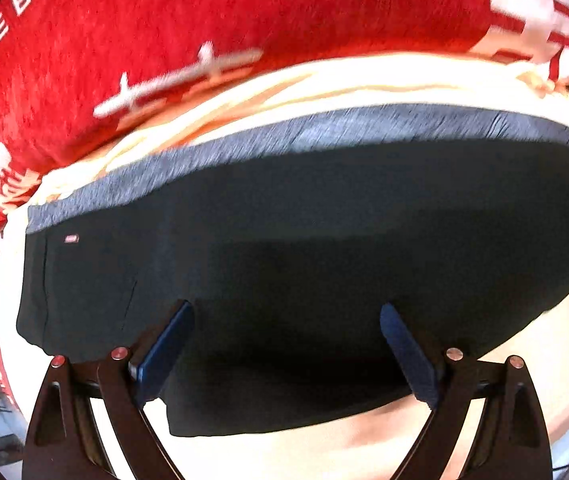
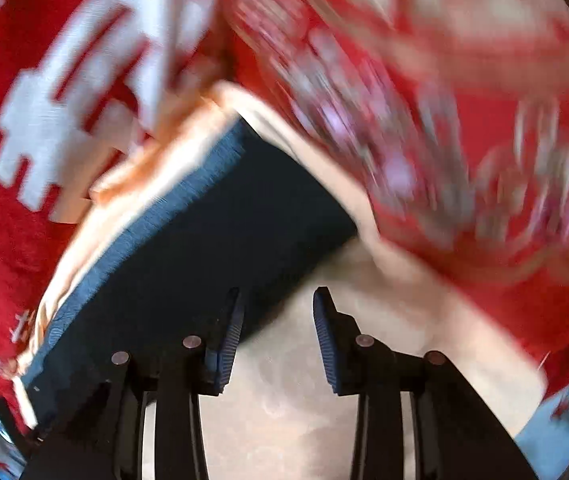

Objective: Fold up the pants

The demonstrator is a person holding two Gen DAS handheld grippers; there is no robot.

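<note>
The dark navy pants (image 1: 304, 240) lie folded on a cream cloth (image 1: 324, 84), with a grey-blue waistband (image 1: 284, 136) along the far edge. My left gripper (image 1: 286, 312) is open, its blue pads (image 1: 164, 352) wide apart just above the near part of the pants. In the right wrist view the pants (image 2: 204, 240) lie left of centre. My right gripper (image 2: 276, 300) is open and empty, at the pants' right edge over the cream cloth (image 2: 284, 400). This view is blurred by motion.
A red blanket with white print (image 1: 164, 20) lies beyond the cream cloth and shows in the right wrist view (image 2: 24, 100). A red patterned fabric (image 2: 464, 140) is on the right. A light blue patch (image 2: 556, 432) shows at the lower right.
</note>
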